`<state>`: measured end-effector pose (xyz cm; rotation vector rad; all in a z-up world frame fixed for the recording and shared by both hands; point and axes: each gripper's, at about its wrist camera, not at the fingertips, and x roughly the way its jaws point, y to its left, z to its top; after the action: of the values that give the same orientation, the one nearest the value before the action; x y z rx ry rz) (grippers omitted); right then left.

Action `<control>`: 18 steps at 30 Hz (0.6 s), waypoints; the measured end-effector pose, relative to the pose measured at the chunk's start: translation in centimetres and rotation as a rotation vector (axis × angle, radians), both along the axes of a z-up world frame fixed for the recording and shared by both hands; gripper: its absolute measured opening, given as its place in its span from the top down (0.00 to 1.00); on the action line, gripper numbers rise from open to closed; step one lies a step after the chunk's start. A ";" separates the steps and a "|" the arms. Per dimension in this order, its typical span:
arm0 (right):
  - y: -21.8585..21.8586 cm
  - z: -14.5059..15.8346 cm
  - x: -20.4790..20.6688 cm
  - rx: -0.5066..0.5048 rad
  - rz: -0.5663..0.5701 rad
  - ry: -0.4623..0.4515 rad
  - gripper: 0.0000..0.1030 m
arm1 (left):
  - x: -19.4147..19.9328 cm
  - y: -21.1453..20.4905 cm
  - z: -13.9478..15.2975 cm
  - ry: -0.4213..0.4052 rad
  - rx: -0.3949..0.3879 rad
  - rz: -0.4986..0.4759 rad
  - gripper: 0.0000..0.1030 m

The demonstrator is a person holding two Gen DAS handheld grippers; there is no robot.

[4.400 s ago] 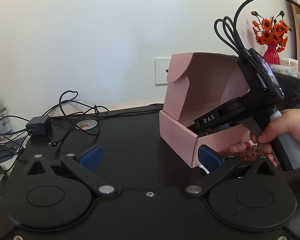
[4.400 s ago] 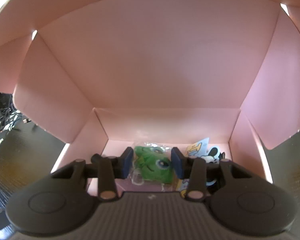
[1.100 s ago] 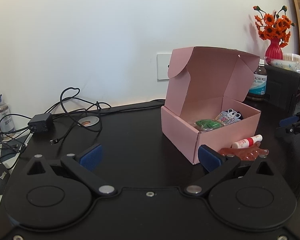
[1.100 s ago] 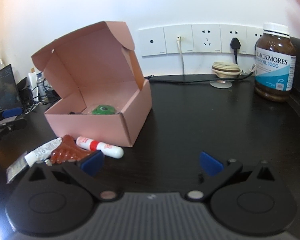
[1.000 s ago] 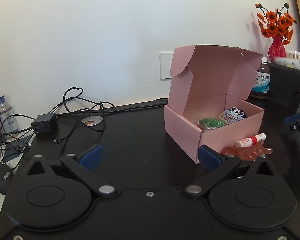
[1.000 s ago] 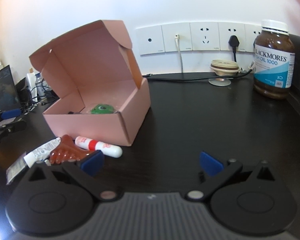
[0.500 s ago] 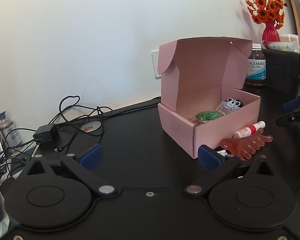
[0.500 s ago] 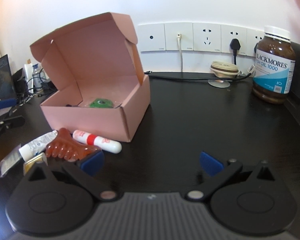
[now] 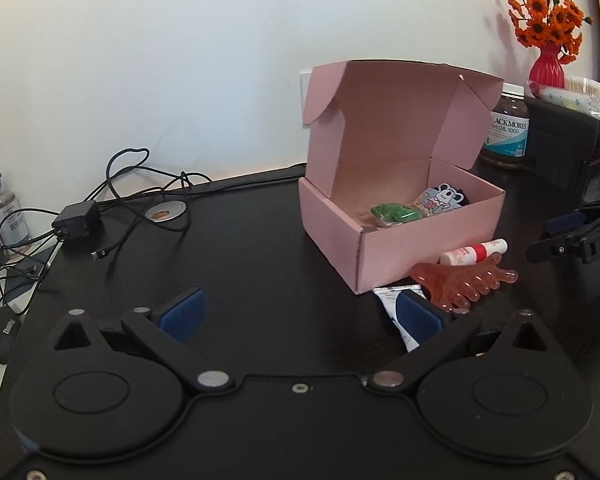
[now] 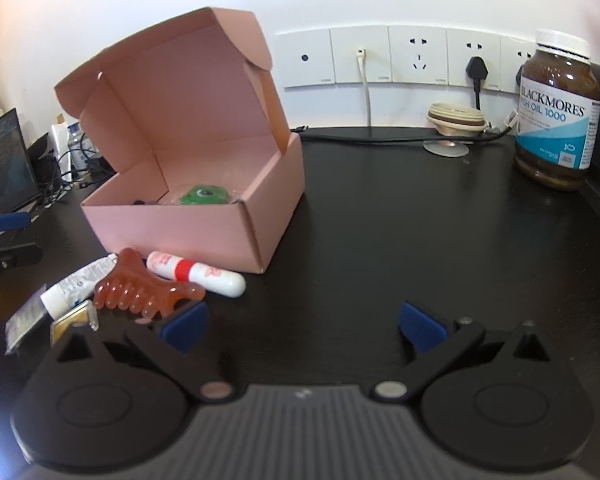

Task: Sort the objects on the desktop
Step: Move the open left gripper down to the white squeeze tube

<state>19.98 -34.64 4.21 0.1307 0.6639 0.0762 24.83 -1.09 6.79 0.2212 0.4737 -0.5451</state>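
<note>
The box [image 10: 204, 204] stood open on the tabletop [image 10: 380, 220], a green toy [image 10: 202, 195] inside. Comb [image 10: 144, 294] and tube [image 10: 196, 274] lay just beside it. Both tools, left [image 9: 300, 314] and right [image 10: 302, 326], gaped wide, empty.

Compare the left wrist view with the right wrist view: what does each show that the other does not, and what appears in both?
Only the left wrist view shows the red vase of orange flowers and the black power adapter. Only the right wrist view shows the row of white wall sockets. Both show the open pink cardboard box, the amber comb and the brown supplement bottle.
</note>
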 end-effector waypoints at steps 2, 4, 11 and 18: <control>0.3 -0.2 0.0 -0.002 -0.001 -0.001 0.01 | -0.2 -0.5 0.0 -0.004 0.015 -0.006 0.00; 0.5 -0.2 0.0 -0.003 -0.001 -0.001 0.01 | -0.4 -0.9 0.0 0.001 0.018 -0.015 0.00; 1.0 -0.2 0.2 -0.021 0.046 0.005 0.01 | -0.4 -1.7 0.0 0.045 0.013 -0.012 0.00; 1.3 -0.3 0.4 -0.040 0.050 0.010 0.01 | 0.2 -1.3 0.1 0.099 -0.016 0.019 0.00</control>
<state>20.38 -33.29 3.95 0.0760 0.6784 0.1101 25.07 -2.41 6.93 0.1749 0.5671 -0.5431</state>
